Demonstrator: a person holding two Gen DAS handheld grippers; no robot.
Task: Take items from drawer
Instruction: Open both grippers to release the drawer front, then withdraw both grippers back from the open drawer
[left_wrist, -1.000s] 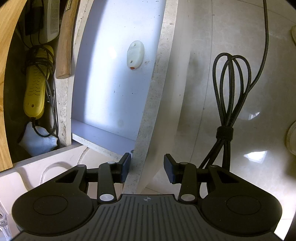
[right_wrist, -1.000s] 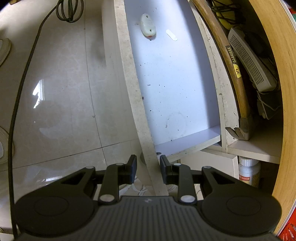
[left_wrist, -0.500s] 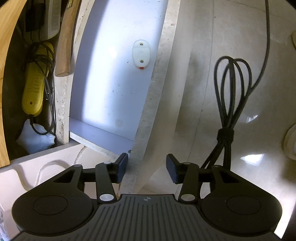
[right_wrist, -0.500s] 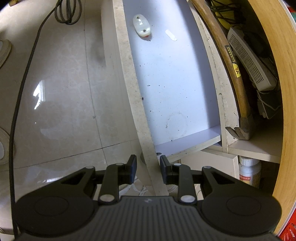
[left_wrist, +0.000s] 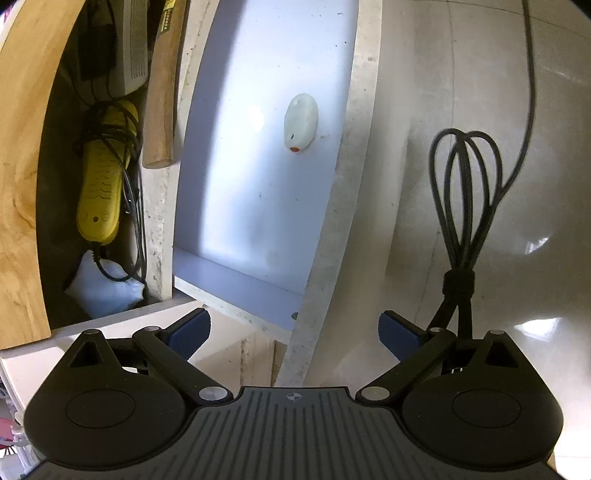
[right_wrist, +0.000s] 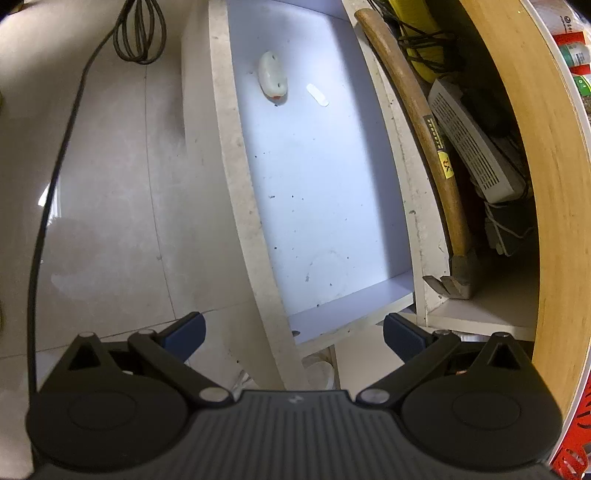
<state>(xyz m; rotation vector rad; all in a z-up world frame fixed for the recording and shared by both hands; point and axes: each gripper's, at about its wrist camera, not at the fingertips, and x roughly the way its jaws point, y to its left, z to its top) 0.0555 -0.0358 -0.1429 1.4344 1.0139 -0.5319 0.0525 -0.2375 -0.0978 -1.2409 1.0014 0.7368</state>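
A small white oval plastic device with a red tip (left_wrist: 301, 122) is seen lying flat on the pale lilac floor of the pulled-out drawer (left_wrist: 236, 206), in the upper middle of the left wrist view and close beside the speckled front panel (left_wrist: 332, 221); what the device is cannot be told. In the right wrist view the same device (right_wrist: 272, 79) lies in the upper part of the frame, with a small white strip (right_wrist: 317, 95) just to its right. The left claw (left_wrist: 293, 332) is spread wide, its jaws having just been opening, and the drawer's front panel stands between the blue pads (left_wrist: 188, 332) untouched. The right claw (right_wrist: 293, 330) is likewise spread wide after opening, astride the same panel without contact. A wooden-handled claw hammer (right_wrist: 417, 129) lies along the drawer's far edge inside the cabinet, beside a white ribbed box (right_wrist: 472, 147). A yellow corded gadget (left_wrist: 105, 177) is stored at the left of the left wrist view. A bundled black braided cable (left_wrist: 465, 206) rests on the glossy tiled floor (left_wrist: 424, 92).
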